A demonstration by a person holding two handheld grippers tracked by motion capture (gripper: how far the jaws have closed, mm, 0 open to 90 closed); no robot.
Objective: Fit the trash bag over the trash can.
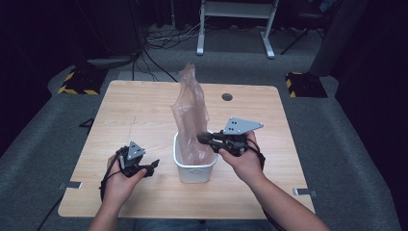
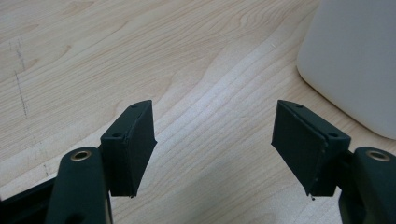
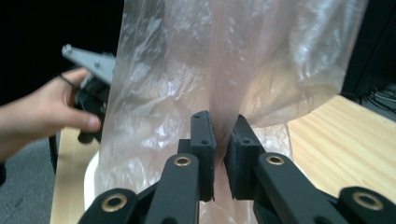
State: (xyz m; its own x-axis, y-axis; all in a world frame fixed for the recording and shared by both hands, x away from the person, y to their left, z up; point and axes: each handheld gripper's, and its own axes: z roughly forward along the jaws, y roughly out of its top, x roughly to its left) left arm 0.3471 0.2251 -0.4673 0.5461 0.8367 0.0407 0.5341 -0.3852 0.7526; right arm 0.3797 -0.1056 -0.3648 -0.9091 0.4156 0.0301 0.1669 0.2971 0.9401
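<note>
A clear pinkish plastic bag (image 1: 192, 110) stands upright out of a small white bin (image 1: 194, 169) at the middle of the wooden table (image 1: 134, 110). My right gripper (image 1: 206, 139) is shut on the bag (image 3: 196, 70) just above the bin's right rim, the film pinched between its black jaws (image 3: 221, 140). My left gripper (image 1: 150, 168) rests low on the table to the left of the bin, open with nothing between its pads (image 2: 135, 140). The bin's white wall (image 2: 355, 60) is at the right of the left gripper view.
A round cable hole (image 1: 227, 97) sits near the table's far edge. Behind the table are a white frame's legs (image 1: 235, 29), cables on the grey floor and yellow-black striped blocks (image 1: 77, 82) at both sides.
</note>
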